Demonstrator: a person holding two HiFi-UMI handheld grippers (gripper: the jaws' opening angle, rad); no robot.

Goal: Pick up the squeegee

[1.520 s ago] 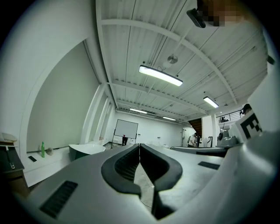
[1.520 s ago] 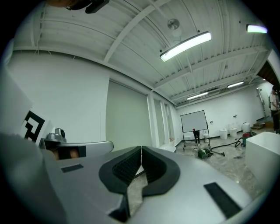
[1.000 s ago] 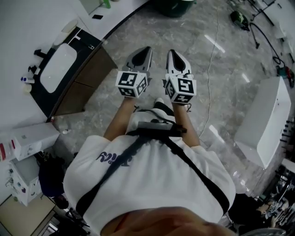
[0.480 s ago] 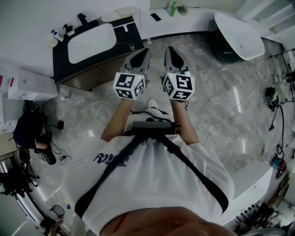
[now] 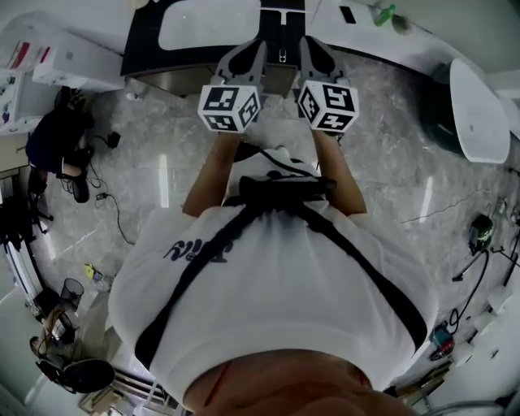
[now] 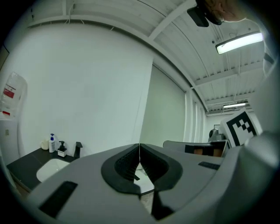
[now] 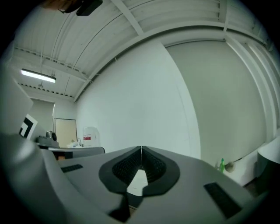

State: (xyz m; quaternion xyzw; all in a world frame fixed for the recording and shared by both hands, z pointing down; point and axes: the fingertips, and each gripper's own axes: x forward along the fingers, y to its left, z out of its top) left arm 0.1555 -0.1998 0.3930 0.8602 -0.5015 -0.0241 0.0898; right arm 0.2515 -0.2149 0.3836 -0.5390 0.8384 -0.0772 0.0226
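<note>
I am at the approach step, and nothing is picked up yet. My left gripper [image 5: 257,47] and right gripper [image 5: 309,45] are held out level, side by side above the marble floor [image 5: 146,162], aimed at the dark vanity [image 5: 145,50] on the far side. Both have their jaws pressed together with nothing between the pads. I cannot pick out the squeegee in any view, so I can't say where it lies. If it is here, I judge it sits somewhere along the vanity or the white ledge [image 5: 422,36] running off to the right.

The next move calls for finding it first. Then I have to part one pair of jaws and bring them in around the handle.

The head view alone shows both grippers together and the white basin [image 5: 207,20] set in the vanity top. The left gripper view adds what sits at the far left of that top: a pump bottle [image 6: 52,143], a dark dispenser [image 6: 61,149] and the black tap [image 6: 78,149] against the wall. The right gripper view looks the other way and catches a green bottle [image 7: 222,165] low at the right. A rounded thing on a stick [image 7: 230,166] sits just beside it, too small to name.
</note>
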